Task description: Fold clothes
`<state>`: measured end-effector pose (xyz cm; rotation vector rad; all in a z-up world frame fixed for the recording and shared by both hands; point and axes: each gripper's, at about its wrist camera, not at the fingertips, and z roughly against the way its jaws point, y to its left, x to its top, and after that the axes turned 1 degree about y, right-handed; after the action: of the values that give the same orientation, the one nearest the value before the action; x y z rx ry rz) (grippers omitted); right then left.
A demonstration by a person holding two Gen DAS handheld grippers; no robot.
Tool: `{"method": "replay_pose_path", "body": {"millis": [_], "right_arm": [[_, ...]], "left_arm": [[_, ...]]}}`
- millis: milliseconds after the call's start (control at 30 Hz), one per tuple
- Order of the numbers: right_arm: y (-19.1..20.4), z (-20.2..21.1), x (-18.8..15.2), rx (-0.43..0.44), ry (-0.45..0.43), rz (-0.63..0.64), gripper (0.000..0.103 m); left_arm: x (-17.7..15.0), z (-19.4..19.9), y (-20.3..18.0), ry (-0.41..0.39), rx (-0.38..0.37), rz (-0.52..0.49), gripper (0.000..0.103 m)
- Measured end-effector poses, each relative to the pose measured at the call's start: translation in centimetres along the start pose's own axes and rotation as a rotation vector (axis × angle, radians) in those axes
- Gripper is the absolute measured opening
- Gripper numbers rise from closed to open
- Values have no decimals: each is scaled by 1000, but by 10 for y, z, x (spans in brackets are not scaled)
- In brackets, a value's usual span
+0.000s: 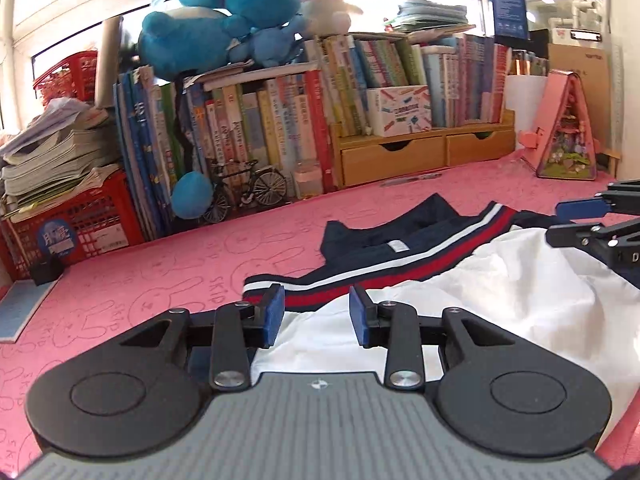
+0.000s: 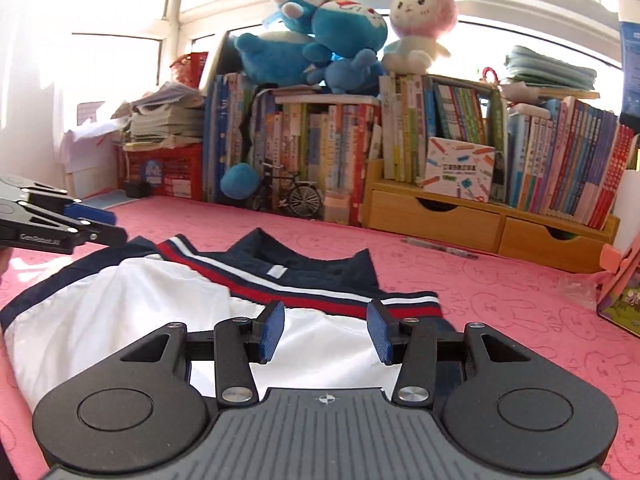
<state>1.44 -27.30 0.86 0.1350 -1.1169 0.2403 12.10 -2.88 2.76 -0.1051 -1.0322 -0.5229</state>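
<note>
I have both grippers low over the pink surface (image 1: 132,280), which is printed with rabbit outlines. The garment (image 1: 472,292) lies spread on it: a white body with a navy collar (image 2: 320,264) and a red, white and navy striped band (image 1: 360,276) running across it, a small white label showing inside the collar. My left gripper (image 1: 317,316) sits at one end of the striped band, its blue-padded fingers (image 1: 276,316) spread apart with white cloth showing in the gap, gripping nothing. My right gripper (image 2: 326,330) is at the band's other end, near the garment's edge, and its fingers (image 2: 380,330) also stand apart over the white fabric and hold nothing. Each gripper shows at the edge of the other's view, hovering just above the cloth. Along the back of the surface runs a row of upright books (image 1: 256,128), with blue plush toys (image 1: 216,24) and a pink-and-white plush rabbit (image 2: 420,20) on top. A red crate (image 1: 76,220) carrying a stack of papers stands to the left, a small model bicycle (image 1: 248,190) in front of the books, a wooden drawer unit (image 2: 480,220) under the books further right, and a pen (image 2: 440,248) lies before the drawers.
</note>
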Motion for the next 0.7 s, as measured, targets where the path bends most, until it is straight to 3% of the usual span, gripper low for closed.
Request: {"method": "replay_pose_path", "body": {"millis": [67,167,333,400,533,700], "right_arm": [[11,-1,-7,42,21,-24,47],[25,-4,-21,69,52,-56,58],[52,4,-41,19,48,17,75],[56,5,-45,9,47,28,82],[60,11,-45,11,41,14,86],[57,12,-43,28,30,-18,87]], "left_arm": [[9,-10,-23,5,-30,-68,47],[22,-26,-58,12,-76,-170,47],[24,-90,-82,113,34,-238,48],[24,-102,-81,107,61,-219,49],[29,-110,-73,118,70,-156,49],[32,-104,-74,120,76,-156,48]]}}
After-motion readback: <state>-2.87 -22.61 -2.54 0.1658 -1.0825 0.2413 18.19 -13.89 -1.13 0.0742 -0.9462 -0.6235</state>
